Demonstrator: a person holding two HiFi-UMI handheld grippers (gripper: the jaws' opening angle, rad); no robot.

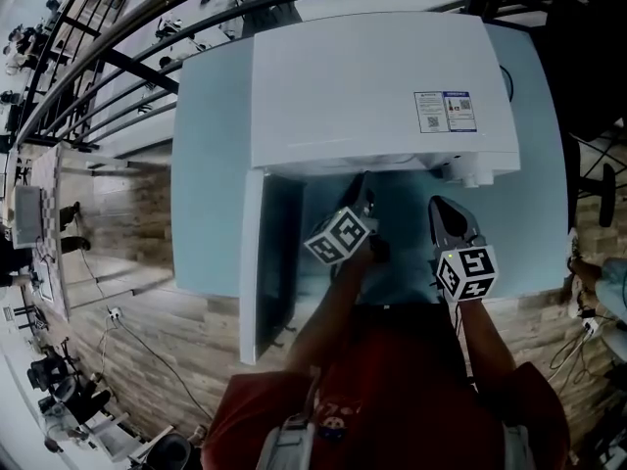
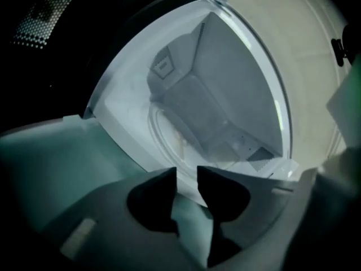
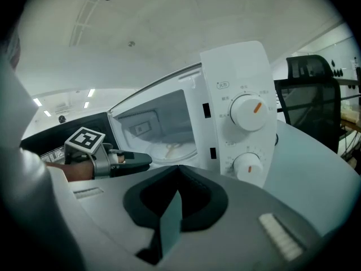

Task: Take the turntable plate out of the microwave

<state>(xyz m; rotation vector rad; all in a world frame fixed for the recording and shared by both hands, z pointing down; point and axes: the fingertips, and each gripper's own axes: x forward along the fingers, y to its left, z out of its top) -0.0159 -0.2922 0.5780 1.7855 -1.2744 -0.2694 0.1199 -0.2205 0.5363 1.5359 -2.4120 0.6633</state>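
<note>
Left gripper (image 2: 186, 175) at the microwave (image 3: 242, 83) mouth, jaws partly apart, empty. Plate (image 2: 169, 131) lies flat inside, straight ahead of it. Right gripper (image 3: 179, 171) closed, empty, farther out. I'd use left.

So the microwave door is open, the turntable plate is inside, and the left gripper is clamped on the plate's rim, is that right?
Not quite. The left gripper is not clamped on the turntable plate: the left gripper view shows its jaws apart with nothing between them, short of the plate. The microwave door is open and the plate lies inside.
</note>
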